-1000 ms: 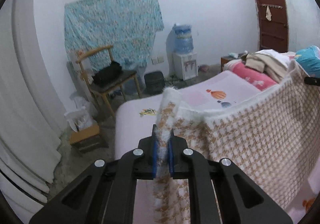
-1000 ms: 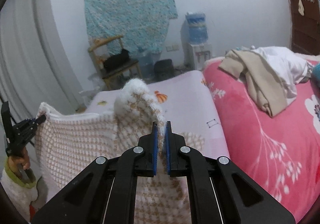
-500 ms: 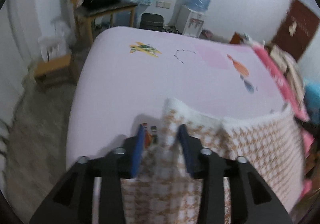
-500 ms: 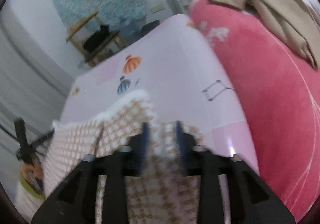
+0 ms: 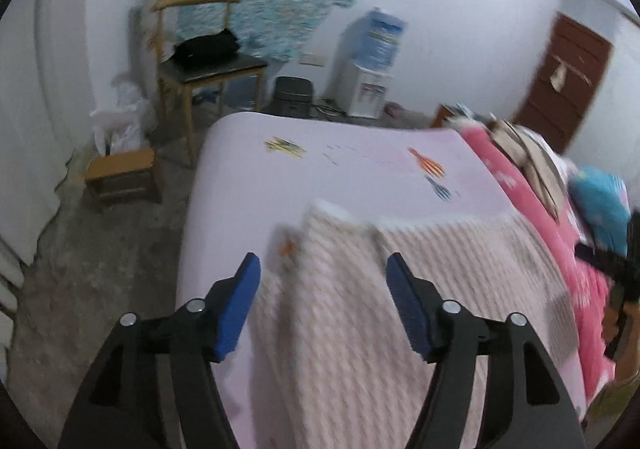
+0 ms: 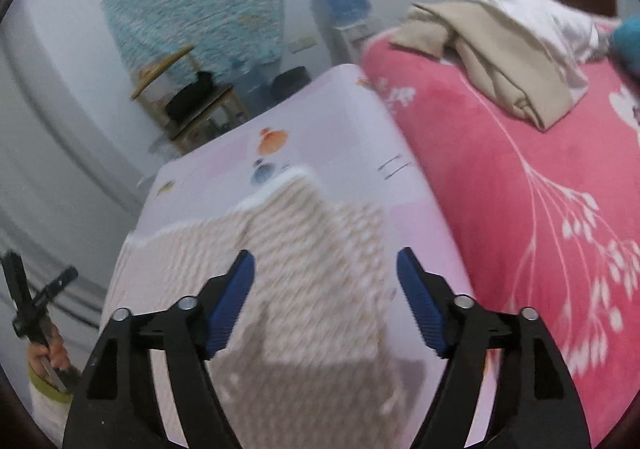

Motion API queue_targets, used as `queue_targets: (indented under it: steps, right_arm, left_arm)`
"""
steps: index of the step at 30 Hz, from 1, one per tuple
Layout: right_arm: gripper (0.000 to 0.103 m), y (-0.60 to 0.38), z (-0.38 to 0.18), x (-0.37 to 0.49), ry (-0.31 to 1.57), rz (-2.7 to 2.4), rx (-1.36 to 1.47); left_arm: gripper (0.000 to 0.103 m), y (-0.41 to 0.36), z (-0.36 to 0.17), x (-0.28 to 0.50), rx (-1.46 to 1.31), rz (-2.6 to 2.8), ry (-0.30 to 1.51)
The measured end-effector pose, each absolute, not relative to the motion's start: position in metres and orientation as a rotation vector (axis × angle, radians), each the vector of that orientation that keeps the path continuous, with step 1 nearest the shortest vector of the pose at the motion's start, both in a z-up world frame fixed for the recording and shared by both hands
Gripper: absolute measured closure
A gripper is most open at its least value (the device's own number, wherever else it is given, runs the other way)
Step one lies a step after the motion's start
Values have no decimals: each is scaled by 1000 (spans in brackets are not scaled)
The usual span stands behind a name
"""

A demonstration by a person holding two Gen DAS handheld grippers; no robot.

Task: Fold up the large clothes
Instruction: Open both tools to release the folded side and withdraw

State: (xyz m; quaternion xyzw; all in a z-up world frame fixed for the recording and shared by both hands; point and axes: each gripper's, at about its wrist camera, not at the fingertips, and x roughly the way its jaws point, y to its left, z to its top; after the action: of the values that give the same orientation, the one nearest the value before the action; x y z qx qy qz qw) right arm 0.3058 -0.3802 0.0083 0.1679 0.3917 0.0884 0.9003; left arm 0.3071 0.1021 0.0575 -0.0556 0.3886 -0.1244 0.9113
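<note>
A brown-and-white checked knit garment (image 5: 400,301) lies spread on the pale pink bed sheet (image 5: 256,177), blurred by motion. My left gripper (image 5: 322,271) is open, its blue pads apart above the garment's left corner, holding nothing. In the right wrist view the same garment (image 6: 316,261) lies under my right gripper (image 6: 326,263), which is open and empty above its far right corner. The left gripper also shows at the lower left of the right wrist view (image 6: 36,301), held in a hand.
A pink blanket (image 6: 520,169) with a beige and white clothes pile (image 6: 500,45) lies on the right of the bed. Beyond the bed stand a wooden chair (image 5: 200,61), a low stool (image 5: 120,173) and a water dispenser (image 5: 372,65). A brown door (image 5: 568,81) is at the right.
Both grippers were shut on the garment's top corners, holding it up. They lowered it onto the bed, opened and let go; the garment now lies on the sheet.
</note>
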Motion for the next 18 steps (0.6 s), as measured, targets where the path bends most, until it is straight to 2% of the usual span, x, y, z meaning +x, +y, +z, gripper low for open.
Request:
queue_targets:
  steps: [4,9,18]
  right_arm:
    - [16,-351,15,245,770,211,275]
    - [9,-313,9,177,753,190,184]
    - [8,-268,0,108,750,69,7]
  left_arm:
    - [23,80,64,247,-96,-319,795]
    - [5,62,62,180,-116,-288,742]
    - [5,10,40,118,-70,-127,779]
